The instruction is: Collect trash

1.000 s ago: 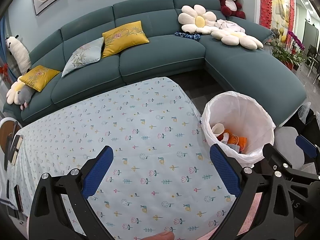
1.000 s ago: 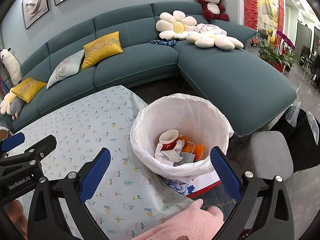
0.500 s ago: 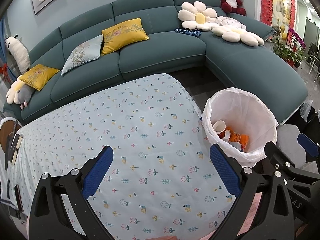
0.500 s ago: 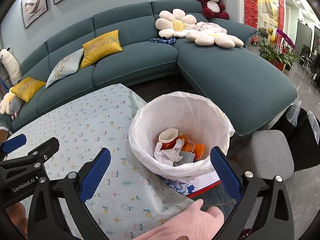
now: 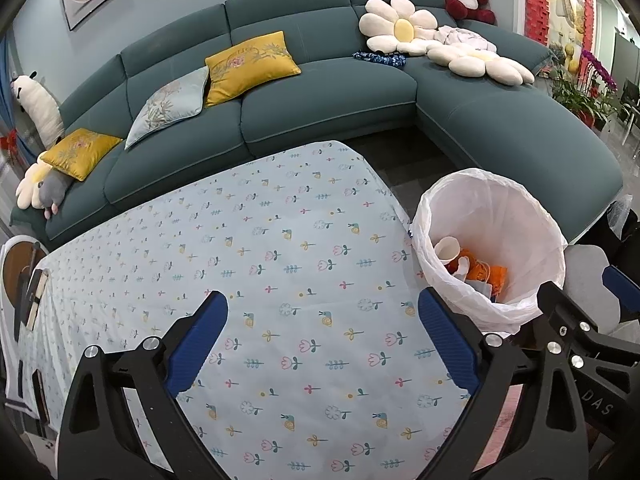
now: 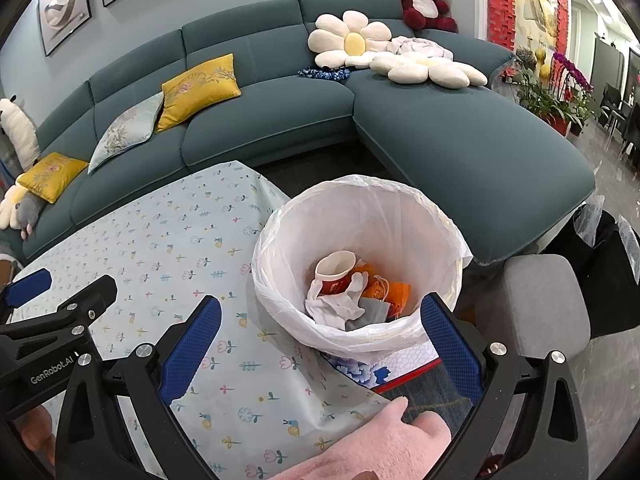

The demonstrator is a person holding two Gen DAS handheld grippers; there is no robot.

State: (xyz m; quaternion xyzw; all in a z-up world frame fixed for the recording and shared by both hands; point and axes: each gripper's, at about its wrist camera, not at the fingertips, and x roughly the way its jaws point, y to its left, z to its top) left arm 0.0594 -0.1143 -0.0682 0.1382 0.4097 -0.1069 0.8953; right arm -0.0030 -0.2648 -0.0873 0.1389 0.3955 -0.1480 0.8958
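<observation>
A trash bin lined with a white bag (image 6: 400,208) stands at the table's right end; it also shows in the left wrist view (image 5: 512,208). Inside lie a red paper cup (image 6: 336,276), white crumpled tissue (image 6: 340,304) and orange wrappers (image 6: 394,292). My right gripper (image 6: 320,344) is open and empty, held just in front of the bin. My left gripper (image 5: 324,344) is open and empty above the table with the flowered cloth (image 5: 260,260). No trash shows on the cloth.
A teal corner sofa (image 5: 320,92) with yellow cushions and flower pillows runs behind the table. A grey stool (image 6: 540,300) stands right of the bin. Potted plants (image 6: 560,96) stand at far right. A small side table with books (image 5: 24,276) is at left.
Both grippers have drifted slightly back and up; the view of the table and bin shifted a little. Both stay open and empty.
</observation>
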